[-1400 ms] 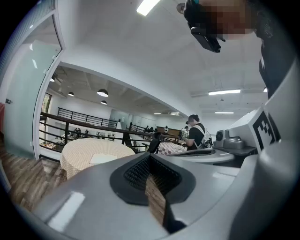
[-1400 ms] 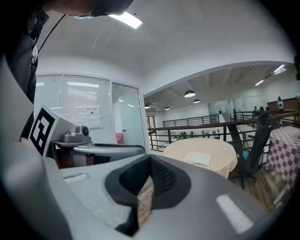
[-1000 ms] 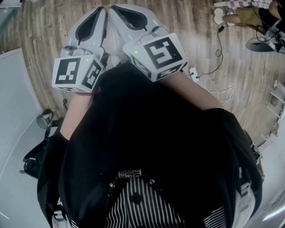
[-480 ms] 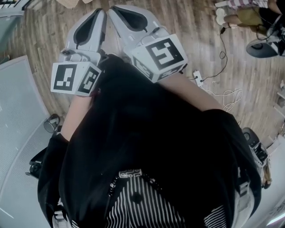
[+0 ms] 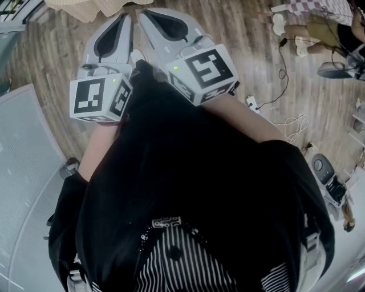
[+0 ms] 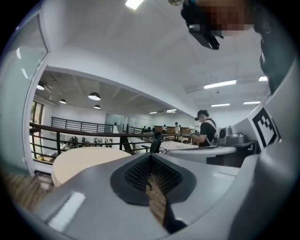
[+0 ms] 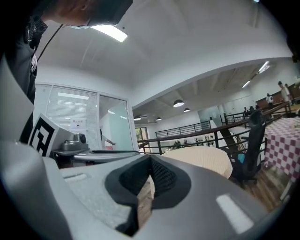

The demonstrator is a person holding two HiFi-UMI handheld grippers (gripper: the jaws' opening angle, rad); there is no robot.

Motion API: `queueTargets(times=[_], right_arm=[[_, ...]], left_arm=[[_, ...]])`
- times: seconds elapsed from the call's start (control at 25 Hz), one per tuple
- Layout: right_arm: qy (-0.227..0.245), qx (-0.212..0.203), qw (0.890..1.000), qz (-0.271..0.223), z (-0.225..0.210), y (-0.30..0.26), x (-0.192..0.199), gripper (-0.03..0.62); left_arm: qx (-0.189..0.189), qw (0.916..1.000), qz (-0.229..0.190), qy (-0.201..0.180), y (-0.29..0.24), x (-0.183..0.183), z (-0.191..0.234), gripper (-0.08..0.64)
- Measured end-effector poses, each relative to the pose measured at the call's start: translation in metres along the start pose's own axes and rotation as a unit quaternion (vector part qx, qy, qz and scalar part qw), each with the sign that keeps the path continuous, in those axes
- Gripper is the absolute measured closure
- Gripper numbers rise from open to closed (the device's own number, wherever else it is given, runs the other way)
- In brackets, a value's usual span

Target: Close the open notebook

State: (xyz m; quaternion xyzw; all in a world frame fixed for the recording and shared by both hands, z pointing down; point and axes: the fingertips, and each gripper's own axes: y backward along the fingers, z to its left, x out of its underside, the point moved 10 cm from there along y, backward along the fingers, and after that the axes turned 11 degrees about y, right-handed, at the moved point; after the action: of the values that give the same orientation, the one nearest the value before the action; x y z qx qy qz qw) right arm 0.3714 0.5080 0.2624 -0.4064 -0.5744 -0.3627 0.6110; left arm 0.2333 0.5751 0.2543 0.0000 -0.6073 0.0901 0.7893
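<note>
Floorboards [image 5: 239, 40] lie beneath left gripper [image 5: 124, 17] and right gripper [image 5: 146, 13], both clenched empty.

Two grippers, left gripper [image 5: 126, 16] and right gripper [image 5: 146, 13]; one round cream-topped table [image 7: 201, 158]; one black office chair [image 7: 253, 140]; one checked cloth [image 7: 281, 140]; one white power strip [image 5: 251, 104] on the wooden floor [image 5: 239, 28].

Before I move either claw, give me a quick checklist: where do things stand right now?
1. Sight of the notebook: not ok, no view shows it.
2. The left claw empty: ok, jaws together on nothing.
3. The right claw empty: ok, jaws together on nothing.
4. Cream-covered round table ahead: ok, seen past both claws.
5. What lies on that table: cannot tell from this low angle.
</note>
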Motion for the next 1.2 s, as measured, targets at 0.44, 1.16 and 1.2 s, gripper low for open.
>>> queueTargets(times=[0.44,1.16,1.2], right_arm=[[0.005,0.004,1.0,0.03,-0.03,-0.149,-0.035,0.592],[0.005,0.059,0.997,0.053,-0.069,-0.357,-0.065,0.592],[0.005,0.065,0.996,0.056,-0.071,-0.362,-0.064,0.592]], left_arm=[[0.039,0.9989,-0.007,0.024,-0.071,-0.069,0.121,0.554],[0.093,0.9949,-0.005,0.038,-0.188,-0.141,0.313,0.555],[0.101,0.9941,-0.002,0.04,-0.193,-0.141,0.315,0.555]])
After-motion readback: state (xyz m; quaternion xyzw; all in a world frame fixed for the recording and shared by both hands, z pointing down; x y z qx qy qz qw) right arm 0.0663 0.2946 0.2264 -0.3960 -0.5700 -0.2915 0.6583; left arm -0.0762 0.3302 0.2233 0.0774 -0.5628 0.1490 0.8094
